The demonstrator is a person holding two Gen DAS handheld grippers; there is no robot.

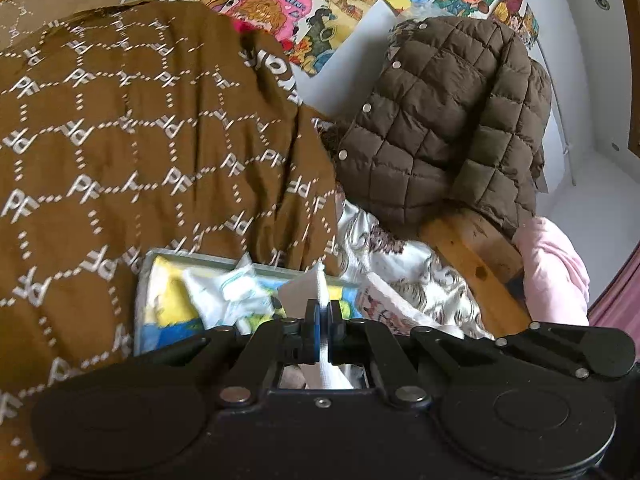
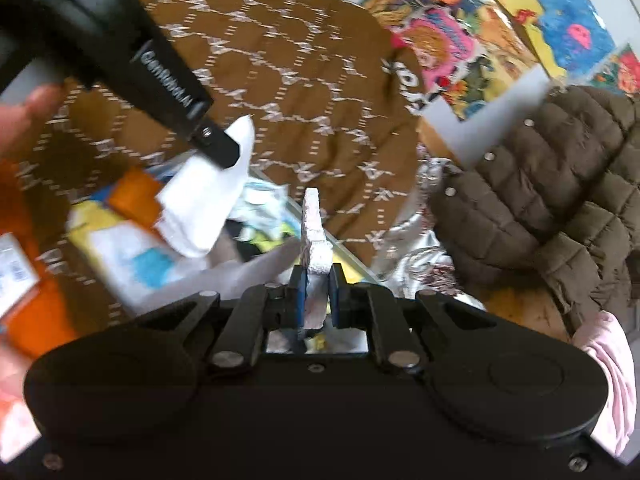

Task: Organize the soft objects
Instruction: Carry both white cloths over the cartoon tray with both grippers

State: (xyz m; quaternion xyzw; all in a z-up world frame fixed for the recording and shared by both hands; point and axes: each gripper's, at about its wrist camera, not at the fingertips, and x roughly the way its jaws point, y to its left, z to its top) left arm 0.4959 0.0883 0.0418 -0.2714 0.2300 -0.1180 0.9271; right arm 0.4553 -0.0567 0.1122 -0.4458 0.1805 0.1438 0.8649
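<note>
We clamp a thin white cloth (image 1: 321,280) in our left gripper (image 1: 322,320), its other textured edge pinched in our right gripper (image 2: 318,280), above a brown monogrammed fabric (image 1: 140,140) beside a quilted puffer jacket (image 1: 448,120).

A brown cloth (image 1: 140,140) carries a white dotted lattice with repeated white "PF" letters. The quilted jacket (image 1: 448,120) is dark olive-brown, stitched in squares, with silver snap buttons. Behind them, comic posters (image 1: 304,4) show bright yellow, blue, pink, orange and red panels on a pale wall. The white sock (image 1: 322,300) is plain, its knit ribbed. A tray (image 1: 168,304) under it shows yellow and blue print inside a grey rim. Beside the tray lies shiny white fabric (image 1: 416,280) with a brownish ornamental print. The wooden bar (image 1: 472,252) is orange-brown. A pale pink garment (image 1: 556,268) sits at the right. Both grippers are black with blue pads.
</note>
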